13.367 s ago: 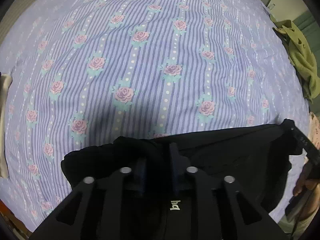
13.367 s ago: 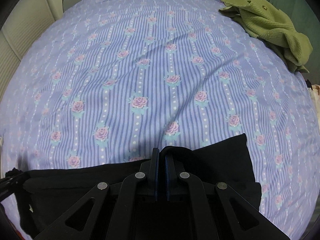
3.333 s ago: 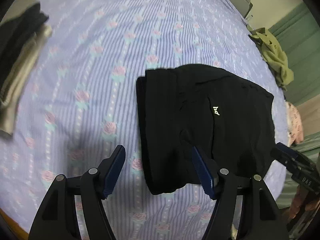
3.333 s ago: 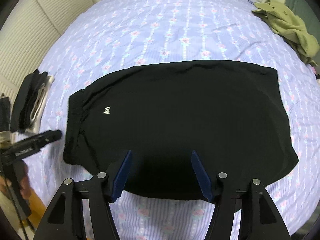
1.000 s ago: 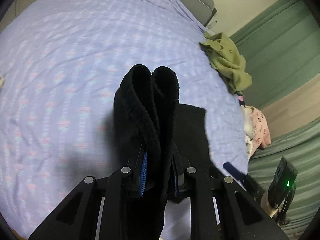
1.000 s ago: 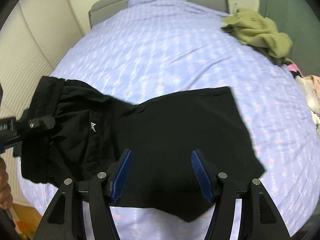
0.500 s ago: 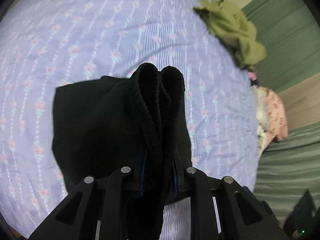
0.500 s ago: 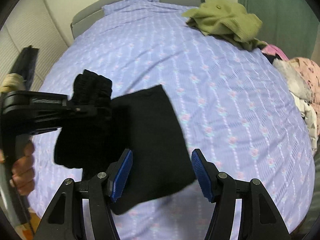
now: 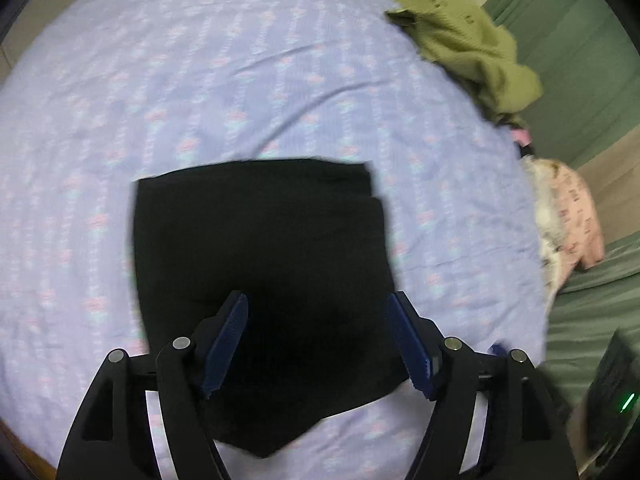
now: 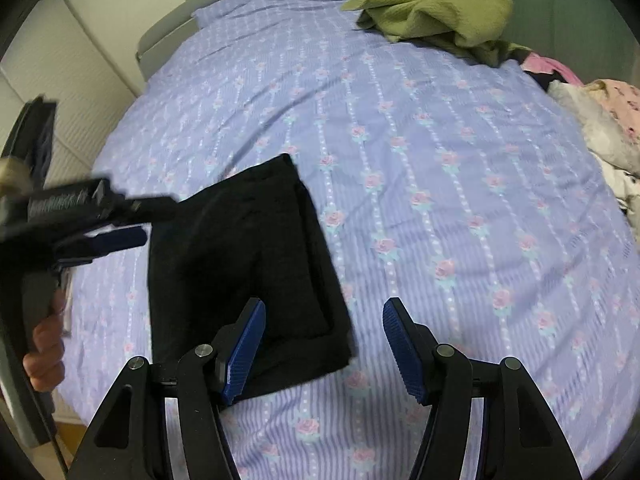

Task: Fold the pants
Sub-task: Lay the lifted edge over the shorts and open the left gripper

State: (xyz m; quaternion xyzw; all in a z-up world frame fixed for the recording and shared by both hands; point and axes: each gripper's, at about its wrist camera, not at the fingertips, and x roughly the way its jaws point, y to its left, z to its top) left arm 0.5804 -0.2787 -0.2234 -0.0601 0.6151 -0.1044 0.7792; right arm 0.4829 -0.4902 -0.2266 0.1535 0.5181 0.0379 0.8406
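Pants (image 9: 260, 264) folded in black rectangle, flat on flowered bedsheet (image 9: 200, 80). My left gripper (image 9: 318, 340) above pants' near end, fingers spread, holding nothing. My right gripper (image 10: 324, 344) spread too, empty, over pants' near right corner. Green garment (image 10: 432, 12) well beyond pants, at bed's far edge.

A lilac bedsheet (image 10: 440, 168) printed with rows of pink roses covers the bed, its grey headboard (image 10: 168, 32) against a pale wall. An olive-green knit garment (image 10: 436, 4) lies crumpled at the far edge — beside it, a heap of pink and white clothing (image 10: 604, 120) — before green curtains (image 9: 580, 72).
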